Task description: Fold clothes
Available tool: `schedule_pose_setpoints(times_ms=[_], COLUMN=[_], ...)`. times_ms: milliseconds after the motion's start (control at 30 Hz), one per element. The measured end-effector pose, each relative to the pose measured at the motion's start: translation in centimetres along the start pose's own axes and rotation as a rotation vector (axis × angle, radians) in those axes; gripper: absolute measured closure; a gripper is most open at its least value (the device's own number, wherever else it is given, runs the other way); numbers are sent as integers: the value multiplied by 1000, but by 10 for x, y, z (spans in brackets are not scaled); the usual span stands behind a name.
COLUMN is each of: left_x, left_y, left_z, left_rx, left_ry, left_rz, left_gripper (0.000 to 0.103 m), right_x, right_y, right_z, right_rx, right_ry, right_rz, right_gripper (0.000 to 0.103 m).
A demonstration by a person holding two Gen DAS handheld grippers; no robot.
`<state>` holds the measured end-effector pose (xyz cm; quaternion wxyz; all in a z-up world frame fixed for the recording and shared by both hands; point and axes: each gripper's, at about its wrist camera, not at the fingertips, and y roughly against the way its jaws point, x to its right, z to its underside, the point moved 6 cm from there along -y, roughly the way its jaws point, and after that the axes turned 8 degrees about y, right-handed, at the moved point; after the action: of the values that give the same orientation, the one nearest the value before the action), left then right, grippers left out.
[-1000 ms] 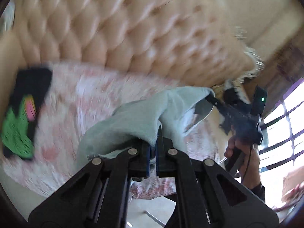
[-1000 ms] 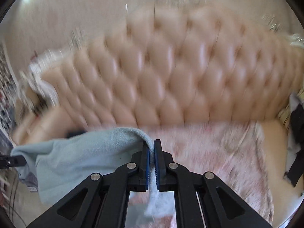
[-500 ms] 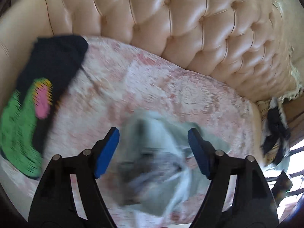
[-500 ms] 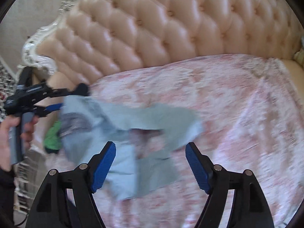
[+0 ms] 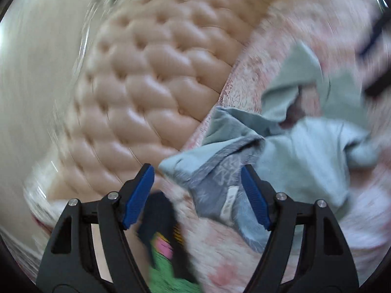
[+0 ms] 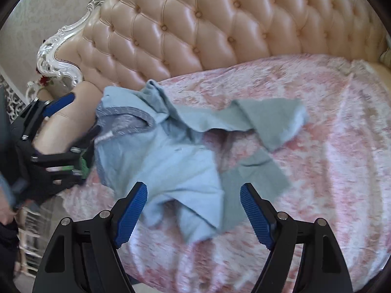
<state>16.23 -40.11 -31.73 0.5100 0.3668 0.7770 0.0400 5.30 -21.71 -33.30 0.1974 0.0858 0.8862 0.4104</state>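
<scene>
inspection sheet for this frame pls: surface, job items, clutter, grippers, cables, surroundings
Surface: pink patterned blanket spread over the sofa seat, wrinkled.
Job's things: light blue shirt lies crumpled on the blanket, collar and label toward the left gripper, one sleeve flung out to the right; not folded.
Clutter: black garment with green and pink print at the blanket's edge, blurred.
Grippers: left gripper closing, pads apart, collar area between them but not pinched; right gripper open above the shirt's hem, holding nothing.
Cables: nothing seen.
Surroundings: tufted beige sofa back with white carved trim; pale wall behind.
</scene>
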Motion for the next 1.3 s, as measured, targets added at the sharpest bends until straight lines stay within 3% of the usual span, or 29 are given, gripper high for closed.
schedule_pose_setpoints(times_ms=[67,133,267,400,467,567,733,867,900,933,967,1033,1100,1200,1300], left_x=[14,20,33,56,60,57,42,37,36,33,24,4,-33,-95,-139], left_y=[-7,-14,-30,-15,-17,-32,-42,-62,-67,-71,-77,-77,-66,-37,-10], left_z=[2,4,4,-1,-2,-1,-13,-24,-26,-29,-33,-41,-51,-64,-75], left_rx=[26,14,-14,37,46,-16,-2,-60,-92,-130,-193,-278,-306,-294,-273], left_ry=[-114,-147,-219,-319,-355,-343,-318,-272,-227,-166,-63,159,406,720,914], left_rz=[-79,-92,-87,-67,-101,-123,-204,-155,-110,-58,25,176,298,425,507], left_gripper=[47,55,58,61,61,61,61,62,66,77,97,98,98,98,99], right_x=[7,14,31,41,43,44,40,40,39,37,35,32,30,28,20], right_y=[11,21,29,28,25,19,15,16,15,15,16,17,25,40,58], right_z=[6,12,23,28,30,33,38,36,36,35,34,32,28,21,13], right_rx=[10,19,18,4,-2,-16,-23,-14,-13,-13,-11,-7,14,72,140], right_ry=[28,51,57,45,47,38,53,51,55,61,70,79,82,86,121], right_rz=[36,64,100,100,97,87,84,88,88,89,90,90,91,107,151], right_gripper=[23,23,23,23,23,23,23,23,23,23,23,23,23,23,20])
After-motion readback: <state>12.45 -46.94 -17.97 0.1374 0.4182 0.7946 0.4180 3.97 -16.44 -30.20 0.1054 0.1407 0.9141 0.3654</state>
